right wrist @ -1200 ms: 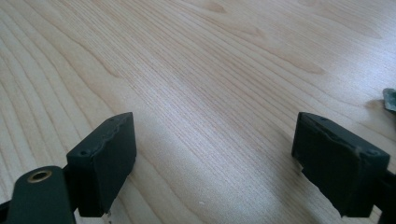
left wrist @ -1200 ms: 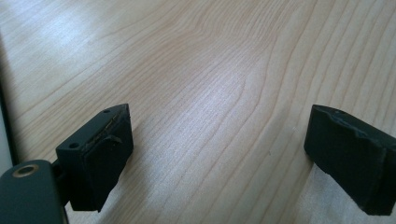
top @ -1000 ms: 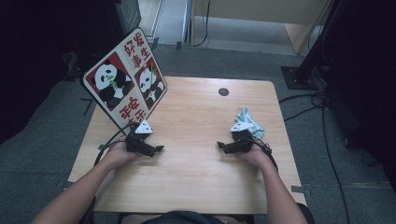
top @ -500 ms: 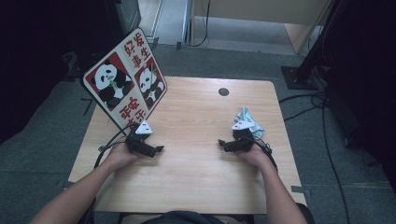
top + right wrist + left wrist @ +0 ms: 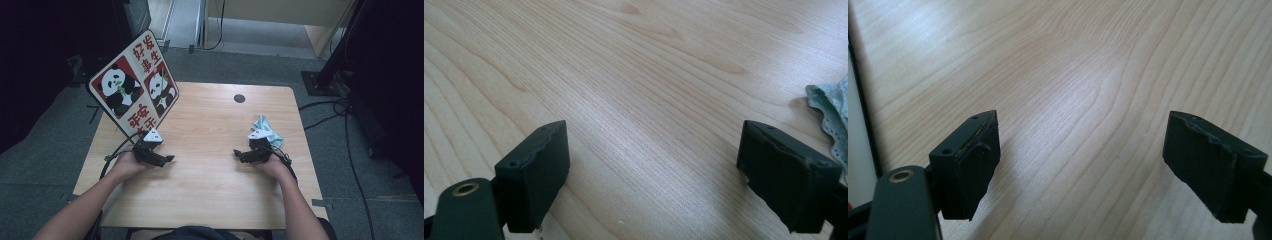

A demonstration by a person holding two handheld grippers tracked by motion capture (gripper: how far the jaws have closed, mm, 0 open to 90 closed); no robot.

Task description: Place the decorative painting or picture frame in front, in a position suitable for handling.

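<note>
Grippers were resting low on the wooden table [image 5: 210, 125], one in each hand, and both pointed toward the middle of it. The left gripper [image 5: 167, 159] sat at about 8 o'clock from the table centre, and the right gripper [image 5: 236, 152] at about 4 o'clock; they were well apart, with bare wood between them.

In the left gripper view, the left gripper [image 5: 1083, 170] had its two black jaws spread wide, with only the wood grain between the pads and nothing held. In the right gripper view, the right gripper [image 5: 654, 175] stood the same way, jaws far apart and empty over the table.

The nearest thing to a gripper was a pale green cloth [image 5: 266, 128], crumpled, which lay on the table just beside the right gripper, at about 1 o'clock from it in the high view. In the right gripper view, an edge of the cloth [image 5: 833, 112] showed at 3 o'clock, outside the jaws and not touching them.

A panda sign [image 5: 134, 92] with red characters stood tilted at the far left part of the table, at about 11 o'clock from the left gripper and near it. A small dark round hole [image 5: 239, 98] was in the table at 12 o'clock, near the far edge.
</note>
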